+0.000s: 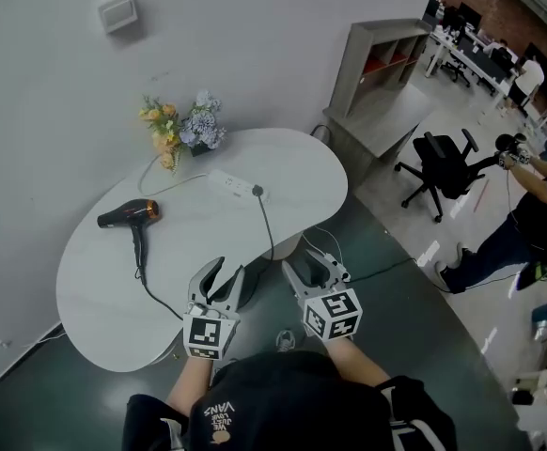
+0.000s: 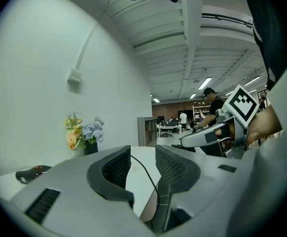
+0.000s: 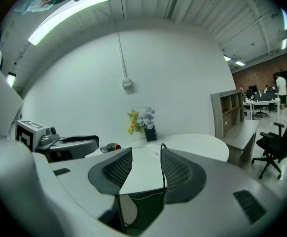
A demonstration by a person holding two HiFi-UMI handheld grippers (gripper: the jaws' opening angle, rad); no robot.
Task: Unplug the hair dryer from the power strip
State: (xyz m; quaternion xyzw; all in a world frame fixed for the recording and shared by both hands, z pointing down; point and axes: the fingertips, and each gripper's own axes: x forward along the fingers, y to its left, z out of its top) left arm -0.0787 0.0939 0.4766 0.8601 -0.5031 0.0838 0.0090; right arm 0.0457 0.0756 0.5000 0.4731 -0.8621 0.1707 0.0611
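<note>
A black hair dryer with an orange band lies on the left of the white oval table. Its cord trails toward the table's near edge. A white power strip lies near the table's middle with a dark plug in it, and a black cable runs from that plug over the near edge. My left gripper and right gripper hover side by side at the near edge, both open and empty. The dryer also shows in the left gripper view, and the dryer in the right gripper view.
A vase of flowers stands at the table's back by the wall. A grey shelf unit and a black office chair are to the right. A person stands at the far right on the dark floor.
</note>
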